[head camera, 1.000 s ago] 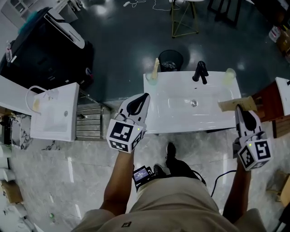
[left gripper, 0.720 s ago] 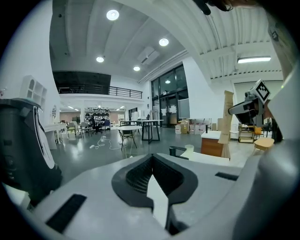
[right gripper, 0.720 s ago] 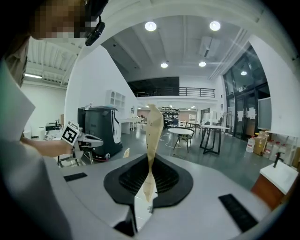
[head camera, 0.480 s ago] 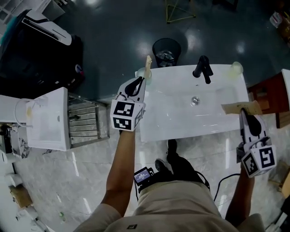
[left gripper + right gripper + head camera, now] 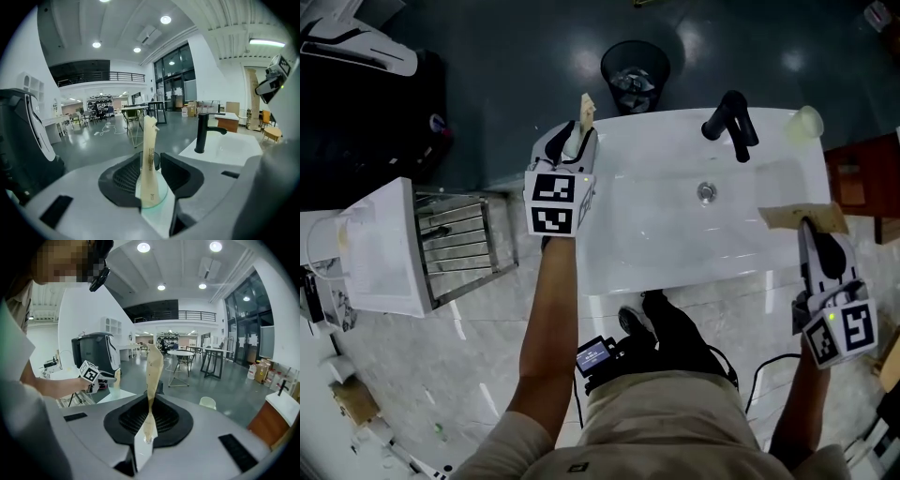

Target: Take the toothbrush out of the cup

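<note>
Jaws of the left hand-held gripper (image 5: pixel 154 174) have just been opening and now stand wide apart on either side of the clear cup (image 5: pixel 164 188). The cup sits at the far left corner of the white counter (image 5: pixel 656 253), with the cream toothbrush (image 5: pixel 149 159) upright inside it between the pads. The right hand-held gripper (image 5: pixel 149 425) is at the counter's right edge, clamped on a twisted tan packet (image 5: pixel 153 366), while a black faucet (image 5: pixel 729 117) stands at the middle of the far edge and a pale second cup (image 5: pixel 806 122) sits at the far right corner.
</note>
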Demonstrator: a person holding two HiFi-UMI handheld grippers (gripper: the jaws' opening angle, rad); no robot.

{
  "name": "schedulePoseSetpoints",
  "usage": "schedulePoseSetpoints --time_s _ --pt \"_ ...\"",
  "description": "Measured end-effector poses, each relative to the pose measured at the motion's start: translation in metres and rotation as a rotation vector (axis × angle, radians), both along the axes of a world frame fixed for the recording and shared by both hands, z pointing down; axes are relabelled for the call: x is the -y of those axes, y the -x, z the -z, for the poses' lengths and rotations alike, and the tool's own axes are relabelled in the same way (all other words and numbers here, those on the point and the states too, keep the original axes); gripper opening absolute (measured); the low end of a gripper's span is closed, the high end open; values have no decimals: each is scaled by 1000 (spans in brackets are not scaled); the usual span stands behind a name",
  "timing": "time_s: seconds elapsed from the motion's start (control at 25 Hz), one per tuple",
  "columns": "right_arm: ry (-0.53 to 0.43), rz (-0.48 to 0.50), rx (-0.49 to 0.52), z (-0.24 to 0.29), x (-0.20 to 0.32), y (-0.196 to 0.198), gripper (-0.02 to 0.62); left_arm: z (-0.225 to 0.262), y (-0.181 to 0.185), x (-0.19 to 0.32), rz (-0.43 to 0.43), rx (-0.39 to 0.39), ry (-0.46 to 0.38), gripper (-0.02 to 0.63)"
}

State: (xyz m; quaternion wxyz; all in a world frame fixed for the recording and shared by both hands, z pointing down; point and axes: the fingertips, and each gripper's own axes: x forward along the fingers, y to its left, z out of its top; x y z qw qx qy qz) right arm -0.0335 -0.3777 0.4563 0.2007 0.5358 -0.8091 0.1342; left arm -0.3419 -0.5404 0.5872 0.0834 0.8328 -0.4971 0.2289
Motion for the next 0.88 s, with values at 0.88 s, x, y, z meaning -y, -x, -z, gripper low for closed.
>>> schedulePoseSetpoints --time_s 0.88 --pt "31 22 7 -25 10 8 26 2 2 12 21 -16 -30 31"
